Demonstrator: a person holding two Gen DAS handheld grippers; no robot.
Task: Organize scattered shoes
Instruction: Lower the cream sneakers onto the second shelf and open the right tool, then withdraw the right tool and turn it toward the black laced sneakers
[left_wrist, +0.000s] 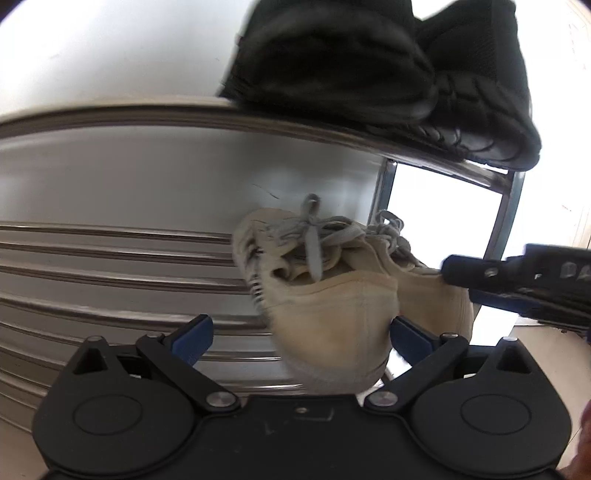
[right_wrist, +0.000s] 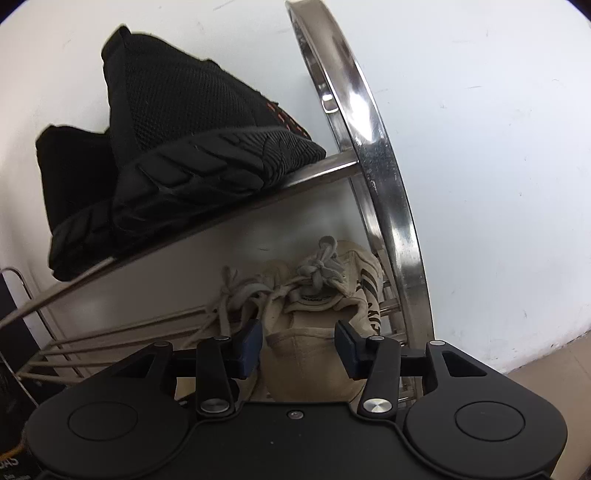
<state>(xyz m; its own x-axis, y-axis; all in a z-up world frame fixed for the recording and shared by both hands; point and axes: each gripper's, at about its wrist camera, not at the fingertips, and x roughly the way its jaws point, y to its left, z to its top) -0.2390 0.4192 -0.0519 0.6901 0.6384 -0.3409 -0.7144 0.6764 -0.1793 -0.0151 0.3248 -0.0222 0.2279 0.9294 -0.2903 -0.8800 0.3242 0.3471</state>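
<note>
Two beige canvas sneakers with grey laces sit side by side on the lower bars of a steel shoe rack (left_wrist: 110, 236). My left gripper (left_wrist: 301, 336) is open, and the heel of the left beige sneaker (left_wrist: 332, 310) lies between its blue pads. My right gripper (right_wrist: 298, 347) has its pads on either side of the heel of the right beige sneaker (right_wrist: 306, 354); I cannot tell if they squeeze it. The right gripper also shows in the left wrist view (left_wrist: 517, 280), beside the other sneaker (left_wrist: 432, 291). Two black knit sneakers (right_wrist: 192, 140) stand on the upper shelf.
The rack's shiny curved side frame (right_wrist: 373, 147) rises right of the beige sneakers. A white wall (right_wrist: 498, 147) is behind the rack. Tan floor (right_wrist: 554, 369) shows at lower right. A dark box (right_wrist: 11, 369) stands at the left edge.
</note>
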